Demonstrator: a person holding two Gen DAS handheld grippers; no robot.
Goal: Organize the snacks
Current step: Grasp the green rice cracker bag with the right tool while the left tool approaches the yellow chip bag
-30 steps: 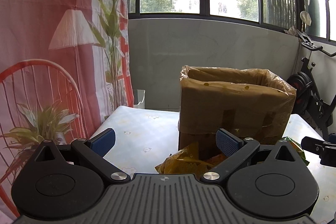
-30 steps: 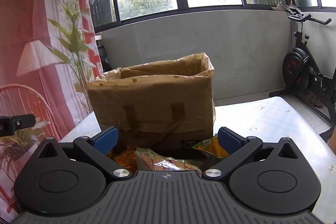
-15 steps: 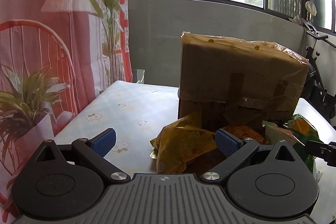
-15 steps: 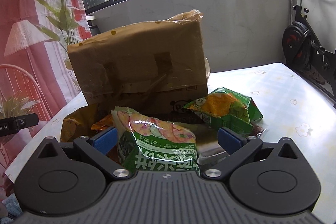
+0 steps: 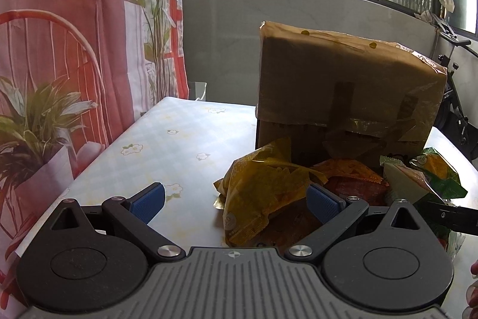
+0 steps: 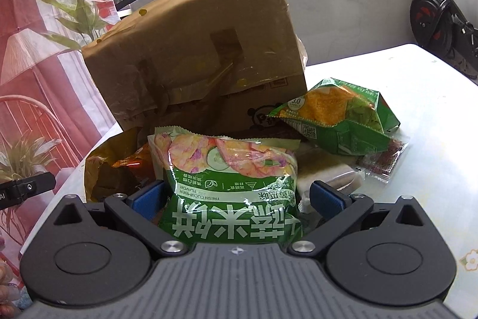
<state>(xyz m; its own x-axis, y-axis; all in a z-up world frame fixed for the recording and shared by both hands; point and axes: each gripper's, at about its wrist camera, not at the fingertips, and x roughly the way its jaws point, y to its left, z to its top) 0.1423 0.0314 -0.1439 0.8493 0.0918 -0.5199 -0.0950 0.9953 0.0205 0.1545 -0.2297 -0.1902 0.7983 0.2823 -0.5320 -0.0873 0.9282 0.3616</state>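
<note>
At the far left a red printed curtain (image 5: 74,56) hangs beside the counter (image 5: 179,139), whose flowered cloth lies bare on that side. The left claw (image 5: 236,199) is spread wide and grips nothing; its right pad sits close against a crumpled yellow snack bag (image 5: 263,190), though contact cannot be told. Behind the pile stands the taped cardboard box (image 5: 343,91), which I take to be where the snacks go. Further right, the right claw (image 6: 237,198) is also spread, straddling the lower end of a green cucumber-flavour bag (image 6: 230,178) without pinching it. Beyond that lie a second green bag (image 6: 337,115), a small clear packet (image 6: 382,160) partly under it, and a pale wrapped item (image 6: 322,169) in between. By the look of things, sorting has barely begun: every visible snack sits loose on the counter in front of the box. The box's top and inside are out of sight from this low angle, so what it holds is unknown. An orange-red packet (image 5: 352,178) is mostly buried, and the pile's near edge is cut off by both claw bodies.
</note>
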